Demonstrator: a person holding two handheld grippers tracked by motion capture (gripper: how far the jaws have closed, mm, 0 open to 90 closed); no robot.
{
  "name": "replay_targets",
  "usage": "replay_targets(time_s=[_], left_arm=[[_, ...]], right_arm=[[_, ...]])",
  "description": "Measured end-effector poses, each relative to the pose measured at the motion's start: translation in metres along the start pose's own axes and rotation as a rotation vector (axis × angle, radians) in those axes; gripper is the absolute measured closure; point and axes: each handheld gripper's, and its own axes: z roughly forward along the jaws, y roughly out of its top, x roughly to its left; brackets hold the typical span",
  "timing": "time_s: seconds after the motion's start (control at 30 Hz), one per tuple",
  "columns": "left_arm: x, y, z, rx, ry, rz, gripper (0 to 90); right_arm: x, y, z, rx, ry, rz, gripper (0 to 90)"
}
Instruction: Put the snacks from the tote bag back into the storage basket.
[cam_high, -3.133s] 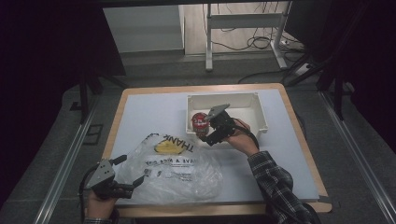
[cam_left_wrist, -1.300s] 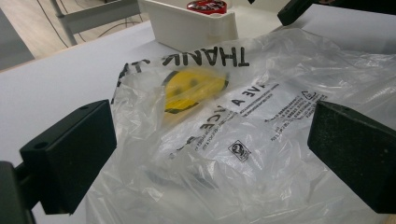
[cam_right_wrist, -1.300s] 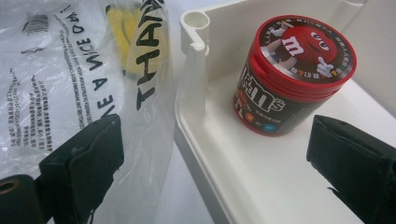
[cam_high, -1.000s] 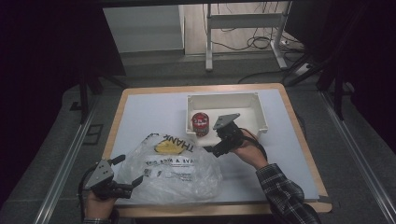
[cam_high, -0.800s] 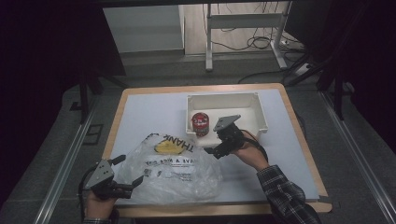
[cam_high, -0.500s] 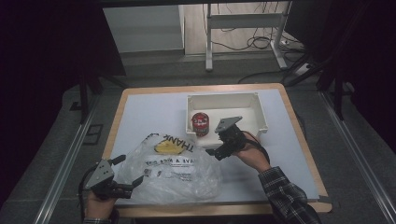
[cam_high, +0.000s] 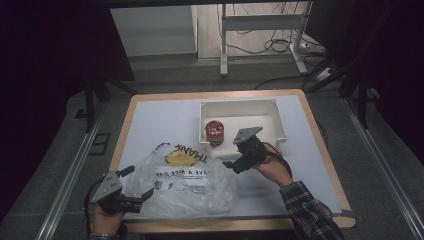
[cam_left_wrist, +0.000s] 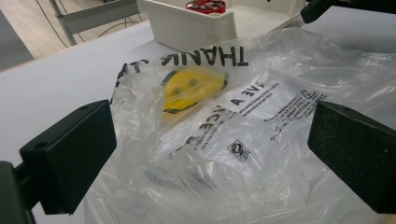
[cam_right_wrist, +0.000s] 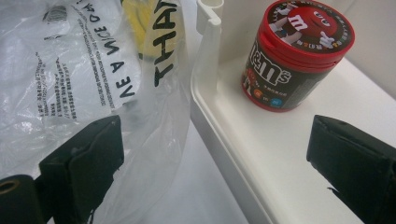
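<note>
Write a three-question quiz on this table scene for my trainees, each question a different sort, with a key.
1. True or false: the red-lidded candy tub stands inside the white bin.
2. Which gripper's jaws straddle the plastic bag: (a) left gripper, (b) right gripper?
3. What colour is the smiley face on the bag?

Key: 1 true. 2 (a). 3 yellow.

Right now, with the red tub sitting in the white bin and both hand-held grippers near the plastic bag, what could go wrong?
1. The right hand-held gripper is open and straddles the white bin wall; closing or pushing forward might catch that wall rather than the red tub.
2. The plastic bag lies against the bin's corner, so its loose film could snag on a jaw.
3. The left hand-held gripper stands open around the bag; a pinch may slip on the thin film.
</note>
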Motion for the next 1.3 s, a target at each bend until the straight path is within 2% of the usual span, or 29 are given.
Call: replay_targets(time_s=[1.3], left_arm=[[0.000,0.000,0.000,-0.001,0.003,0.001,1.1]], right_arm=[[0.007,-0.016,-0.014,0.013,-0.025,0.001,4.3]])
